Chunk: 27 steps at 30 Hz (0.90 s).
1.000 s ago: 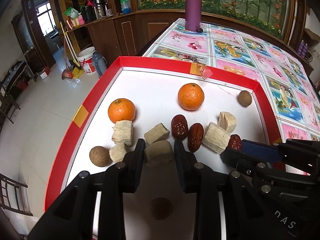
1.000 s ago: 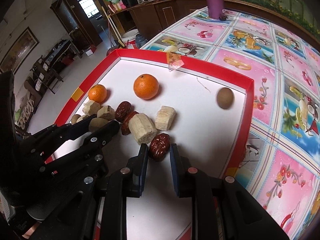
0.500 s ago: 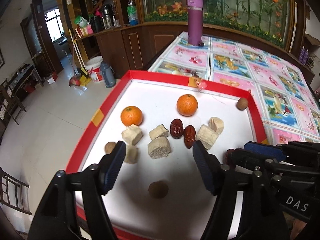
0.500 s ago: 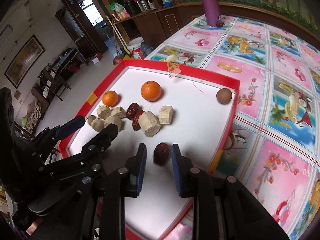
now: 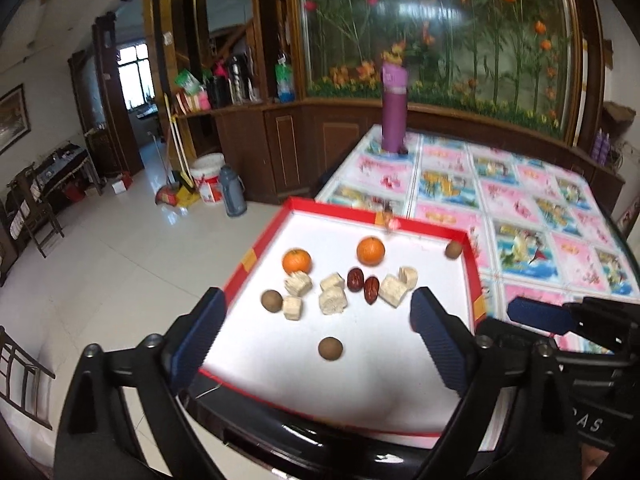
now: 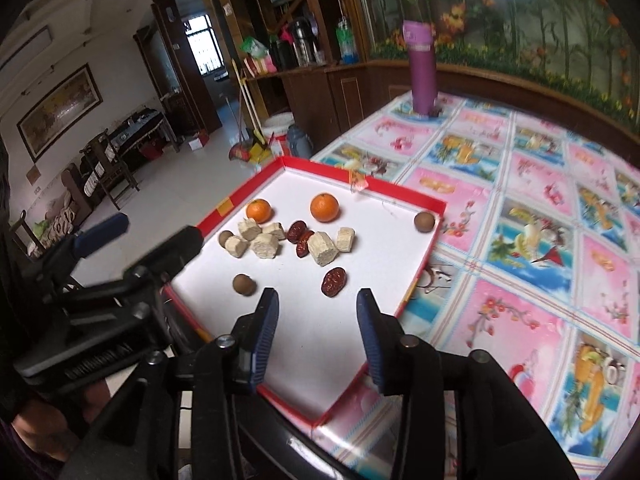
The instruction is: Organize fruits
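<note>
A red-rimmed white tray [image 5: 467, 276] [image 6: 424, 254] holds two oranges [image 5: 370, 251] [image 6: 324, 207], several pale cut chunks [image 5: 333, 300] [image 6: 265, 245], red dates [image 5: 371, 289] [image 6: 333, 281] and brown longans [image 5: 330, 348] [image 6: 244, 283]. My left gripper [image 5: 316, 316] is open and empty, raised above the tray's near edge. My right gripper [image 6: 316, 312] is open and empty, just behind a single date lying on the tray.
A purple bottle [image 5: 394, 108] [image 6: 422, 70] stands at the far end of the floral tablecloth [image 5: 540, 216]. One longan [image 5: 453, 249] lies in the tray's far right corner. The table edge and tiled floor lie to the left.
Both grippers have pulled back and up from the tray. The left opened off a pale chunk. The right opened and the date it held now lies on the tray.
</note>
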Available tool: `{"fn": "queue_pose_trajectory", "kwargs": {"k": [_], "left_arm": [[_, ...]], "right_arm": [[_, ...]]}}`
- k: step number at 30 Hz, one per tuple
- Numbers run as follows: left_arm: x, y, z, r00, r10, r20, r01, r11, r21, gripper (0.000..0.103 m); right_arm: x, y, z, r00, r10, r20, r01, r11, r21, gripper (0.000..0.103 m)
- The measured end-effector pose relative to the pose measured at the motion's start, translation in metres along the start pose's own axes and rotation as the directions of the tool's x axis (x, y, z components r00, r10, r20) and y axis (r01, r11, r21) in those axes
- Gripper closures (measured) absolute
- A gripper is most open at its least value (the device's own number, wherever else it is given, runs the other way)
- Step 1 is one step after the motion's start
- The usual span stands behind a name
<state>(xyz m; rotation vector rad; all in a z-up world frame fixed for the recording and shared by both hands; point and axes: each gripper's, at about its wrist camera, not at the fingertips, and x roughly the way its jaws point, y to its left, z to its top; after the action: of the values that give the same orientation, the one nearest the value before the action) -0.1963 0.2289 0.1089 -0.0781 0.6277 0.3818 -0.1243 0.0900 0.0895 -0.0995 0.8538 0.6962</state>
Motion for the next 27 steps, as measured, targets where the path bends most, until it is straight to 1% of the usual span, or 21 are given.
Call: {"fn": "queue_pose_trajectory", "kwargs": {"k": [2, 4, 6, 8, 11, 13, 16, 20, 27], "left_arm": [[-0.014, 0.002, 0.0, 0.999, 0.003, 0.033, -0.003, 1.0, -0.001, 0.001], [-0.032, 0.003, 0.0, 0.997, 0.005, 0.073, -0.005, 1.0, 0.003, 0.0], [-0.047, 0.003, -0.001, 0.994, 0.018, 0.104, -0.019, 1.0, 0.01, 0.0], [-0.057, 0.003, -0.001, 0.992, 0.029, 0.123, -0.031, 0.999, 0.012, 0.0], [-0.071, 0.003, -0.002, 0.991, 0.017, 0.136, -0.02, 1.0, 0.019, 0.0], [-0.079, 0.003, -0.004, 0.99, 0.028, 0.141, -0.032, 0.999, 0.021, 0.0], [-0.088, 0.003, -0.005, 0.986, 0.042, 0.161, -0.046, 0.999, 0.023, 0.0], [-0.095, 0.007, -0.006, 0.989, 0.018, 0.145, -0.018, 1.0, 0.0, 0.0], [-0.1, 0.007, -0.009, 0.988, 0.044, 0.15, -0.047, 0.999, 0.016, 0.0]], "right_arm": [[-0.012, 0.004, -0.004, 0.999, -0.013, 0.029, 0.014, 1.0, -0.016, 0.06], [-0.027, 0.01, -0.01, 0.997, -0.029, 0.071, 0.031, 0.999, -0.03, 0.052], [-0.039, 0.014, -0.015, 0.992, -0.055, 0.115, 0.06, 0.997, -0.044, 0.047], [-0.051, 0.017, -0.02, 0.987, -0.066, 0.143, 0.074, 0.996, -0.054, 0.046], [-0.067, 0.017, -0.027, 0.979, -0.072, 0.19, 0.08, 0.996, -0.035, 0.039], [-0.076, 0.015, -0.03, 0.972, -0.071, 0.225, 0.076, 0.997, -0.015, 0.034], [-0.085, 0.014, -0.033, 0.963, -0.084, 0.257, 0.087, 0.996, -0.001, 0.03], [-0.094, 0.014, -0.036, 0.956, -0.09, 0.278, 0.093, 0.996, 0.001, 0.029], [-0.104, 0.015, -0.041, 0.946, -0.087, 0.313, 0.087, 0.996, 0.015, 0.026]]}}
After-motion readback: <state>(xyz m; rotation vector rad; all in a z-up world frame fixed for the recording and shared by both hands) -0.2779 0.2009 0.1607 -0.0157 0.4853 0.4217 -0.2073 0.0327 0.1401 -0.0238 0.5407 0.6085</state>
